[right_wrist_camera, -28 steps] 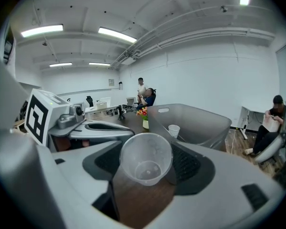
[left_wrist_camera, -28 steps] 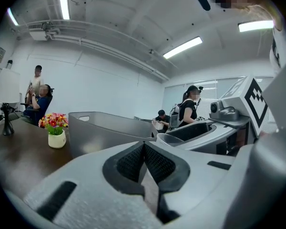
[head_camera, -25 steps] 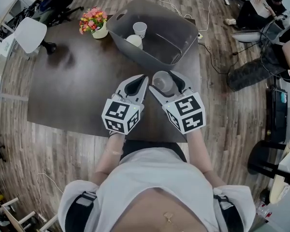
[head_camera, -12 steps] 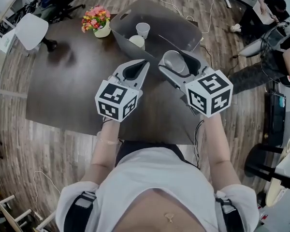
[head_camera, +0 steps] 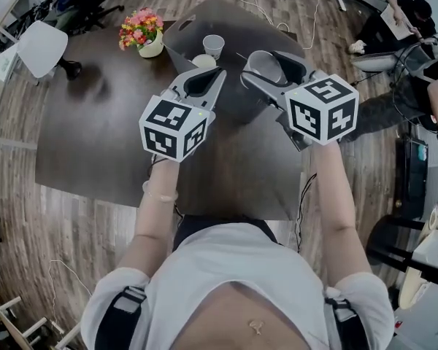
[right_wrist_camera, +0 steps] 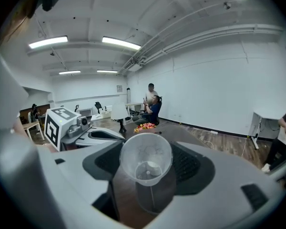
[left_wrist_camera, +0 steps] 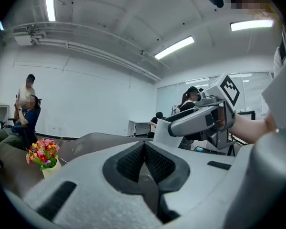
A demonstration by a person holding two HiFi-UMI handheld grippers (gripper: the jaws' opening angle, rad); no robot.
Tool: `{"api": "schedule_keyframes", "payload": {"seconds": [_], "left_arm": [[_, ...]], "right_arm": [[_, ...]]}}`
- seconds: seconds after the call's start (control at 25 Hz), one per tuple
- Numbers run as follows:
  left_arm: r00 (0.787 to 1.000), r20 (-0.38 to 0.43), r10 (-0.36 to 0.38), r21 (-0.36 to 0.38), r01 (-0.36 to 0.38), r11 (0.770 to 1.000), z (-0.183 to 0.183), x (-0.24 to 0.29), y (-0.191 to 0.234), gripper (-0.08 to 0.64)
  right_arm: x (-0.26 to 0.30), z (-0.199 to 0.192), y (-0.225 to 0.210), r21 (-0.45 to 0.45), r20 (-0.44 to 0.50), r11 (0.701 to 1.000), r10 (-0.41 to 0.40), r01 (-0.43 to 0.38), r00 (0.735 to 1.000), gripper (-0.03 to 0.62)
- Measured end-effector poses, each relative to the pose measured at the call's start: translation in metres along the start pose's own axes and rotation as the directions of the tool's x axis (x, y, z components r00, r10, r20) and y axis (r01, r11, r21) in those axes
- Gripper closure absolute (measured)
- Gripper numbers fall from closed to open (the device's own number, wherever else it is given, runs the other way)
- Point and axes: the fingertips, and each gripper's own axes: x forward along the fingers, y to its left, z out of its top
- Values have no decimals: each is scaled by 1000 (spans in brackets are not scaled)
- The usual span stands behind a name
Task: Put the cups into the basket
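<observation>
Chair point(head_camera: 42, 49), a white one, sits off the far left corner of the dark table point(head_camera: 95, 122), and a little pot of pink and orange flowers point(head_camera: 140, 32) stands on the table near its far edge, just left of the basket. Next over is the left gripper point(head_camera: 217, 72), held up above the table with its marker cube toward the person. Its own view shows the jaws pressed tip to tip with nothing between them, so it's closed and empty. Behind it is the grey basket point(head_camera: 237, 22) at the far side of the table, and two cups are already in there: a white cup point(head_camera: 213, 44) standing upright, and a second cup point(head_camera: 203, 60) right beside it, partly hidden by the left gripper's tips, so I can't really tell how it lies. Just to the right is the right gripper point(head_camera: 266, 55), side by side with the left one but not touching it. Its jaws stand pretty wide and are clamped on a clear cup point(right_wrist_camera: 146, 160), one pad on each side, with the open mouth facing the gripper's camera. In the head view that cup overlaps the basket's near right part, but whether it's past the rim I can't say. Far right, a few people point(head_camera: 405, 13) sit off past the table
</observation>
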Motion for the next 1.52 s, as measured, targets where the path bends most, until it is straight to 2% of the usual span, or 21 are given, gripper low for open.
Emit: {"api": "schedule_keyframes", "payload": {"seconds": [0.6,1.04,1.52], "left_arm": [[999,-2,49,-39,-49,998,-11,4,41,549],[996,-16,91,-76,-92,993,-28,9,72,549],[994,-6,105,-131,-105,986,-43,13,94,549]], "right_arm": [[57,11,-29,8,-43,1000,10,-10,999,265],[114,3,-71,51,-89,999,-11,15,996,265],[173,-45,-114,39,-213,993,-99,109,972,265]]}}
